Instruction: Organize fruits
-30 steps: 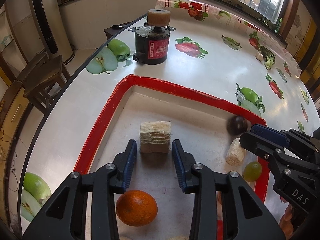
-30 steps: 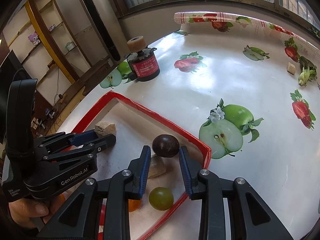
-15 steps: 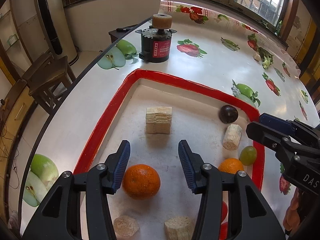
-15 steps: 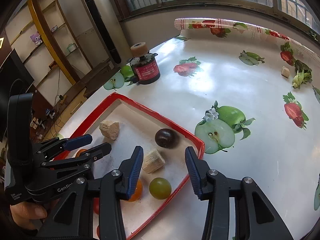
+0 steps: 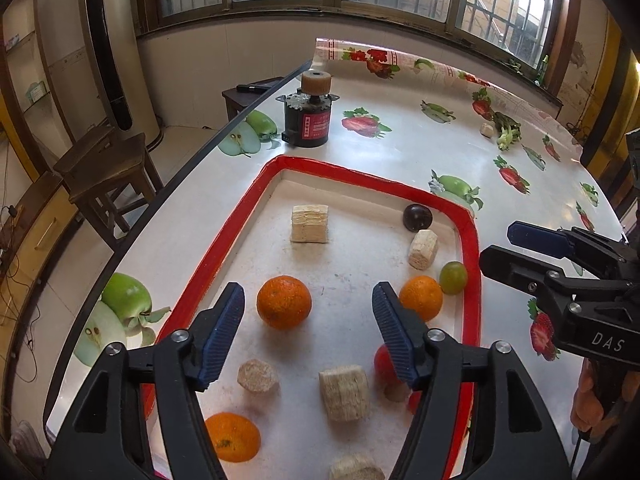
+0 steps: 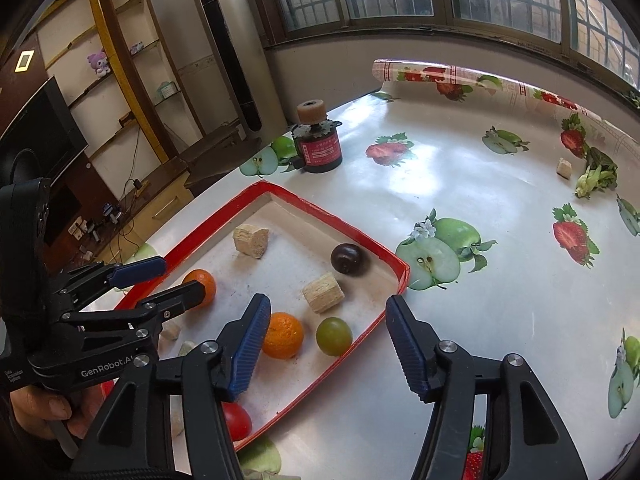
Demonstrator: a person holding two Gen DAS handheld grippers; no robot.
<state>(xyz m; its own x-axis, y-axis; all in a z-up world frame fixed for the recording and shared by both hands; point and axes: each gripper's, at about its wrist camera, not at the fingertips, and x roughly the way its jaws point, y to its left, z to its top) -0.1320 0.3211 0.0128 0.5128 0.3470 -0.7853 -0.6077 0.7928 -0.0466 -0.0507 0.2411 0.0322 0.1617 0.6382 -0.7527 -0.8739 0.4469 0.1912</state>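
Oranges point(image 5: 283, 307) in the red tray point(image 5: 224, 236) look firm, round, liable to roll; grip across the middle. Left gripper point(image 5: 308, 332) and right gripper point(image 6: 326, 344) have just been opening, jaws apart, nothing between them.

A glossy white desk point(image 6: 472, 296) covered in an oilcloth printed with apples and strawberries carries a shallow red-rimmed rectangular tray point(image 5: 236, 224) near its left edge. Beyond the tray stands a black cylindrical motor with a red label point(image 5: 308, 122). Far to the right lie a small tan block point(image 6: 564, 168) and, just beside it, a leafy green vegetable sprig point(image 6: 596, 180).
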